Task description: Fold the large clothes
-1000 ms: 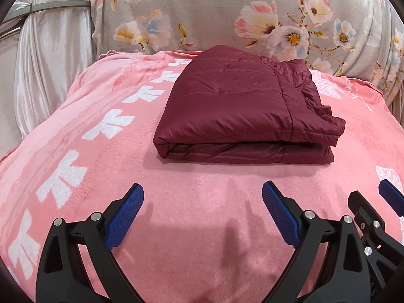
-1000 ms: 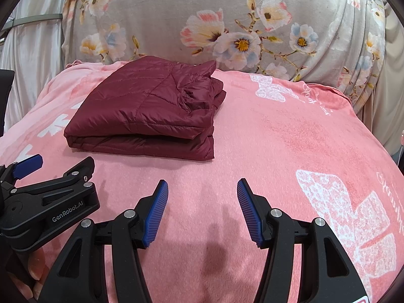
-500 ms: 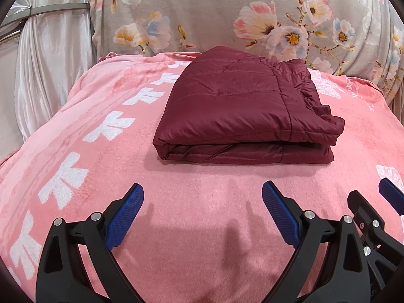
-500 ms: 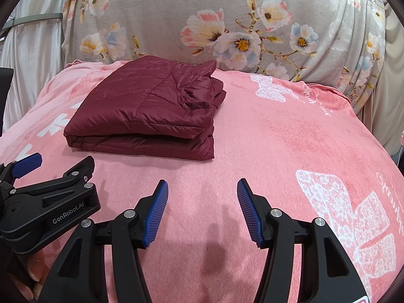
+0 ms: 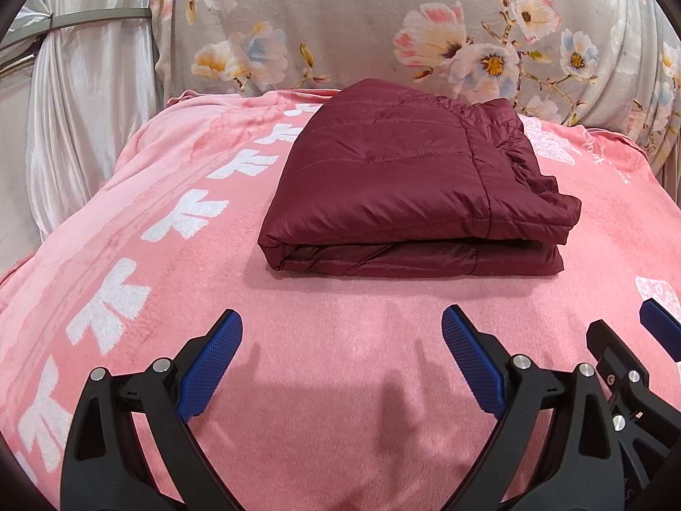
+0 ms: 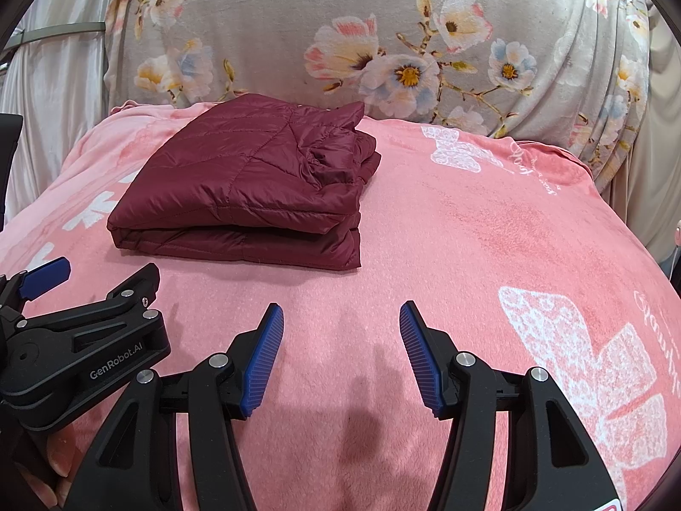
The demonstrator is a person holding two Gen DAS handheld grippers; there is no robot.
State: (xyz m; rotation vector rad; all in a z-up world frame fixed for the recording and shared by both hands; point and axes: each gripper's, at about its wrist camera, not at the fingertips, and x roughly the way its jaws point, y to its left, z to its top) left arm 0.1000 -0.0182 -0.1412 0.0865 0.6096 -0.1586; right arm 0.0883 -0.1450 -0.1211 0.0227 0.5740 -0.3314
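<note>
Maroon quilted fabric, a puffer jacket, lies folded into a thick rectangular stack on a pink fleece blanket printed with white motifs. The stack sits toward the far side of the blanket, just in front of a grey floral cloth that rises behind it, and its loose layered edges face the right while the smooth fold faces left. The left gripper hangs above bare blanket well short of the jacket, its blue-padded fingers spread wide with nothing between them. The right gripper is close beside it, also over bare blanket, with its jaws apart and empty; its gap looks narrower than the left one's. Each tool appears at the edge of the other's view, and neither touches the jacket. In the right wrist view a person's fingertips show at the lower left, under the left tool's black body. Pale satin drapery hangs at the far left.
</note>
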